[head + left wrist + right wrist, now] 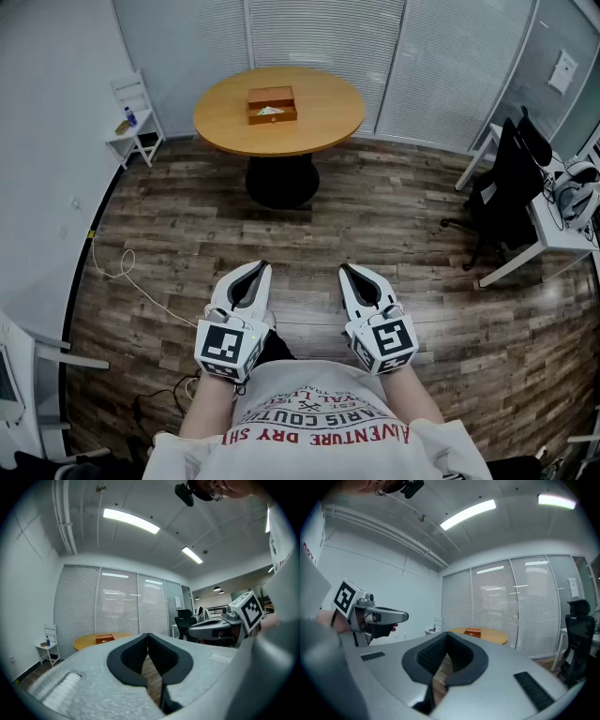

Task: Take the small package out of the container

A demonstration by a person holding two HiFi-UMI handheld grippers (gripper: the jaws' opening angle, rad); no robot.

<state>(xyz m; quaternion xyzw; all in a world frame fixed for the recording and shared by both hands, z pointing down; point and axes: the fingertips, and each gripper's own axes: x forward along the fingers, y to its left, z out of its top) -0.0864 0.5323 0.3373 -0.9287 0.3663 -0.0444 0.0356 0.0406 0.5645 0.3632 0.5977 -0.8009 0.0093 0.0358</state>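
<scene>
Left gripper (263,269): jaws together, empty, near the body. Far ahead, well apart from both grippers: round table (319,127) carrying an open wooden container (272,96); the small package (270,112), pale, lies inside, too small to make out further. Right gripper (346,271): jaws together, empty. Judgement: package probably light with a soft wrapper; pinch an upper edge, gently.

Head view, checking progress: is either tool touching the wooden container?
No, the left tool and right tool sit by the person's waist, far from the container on the round table.
</scene>
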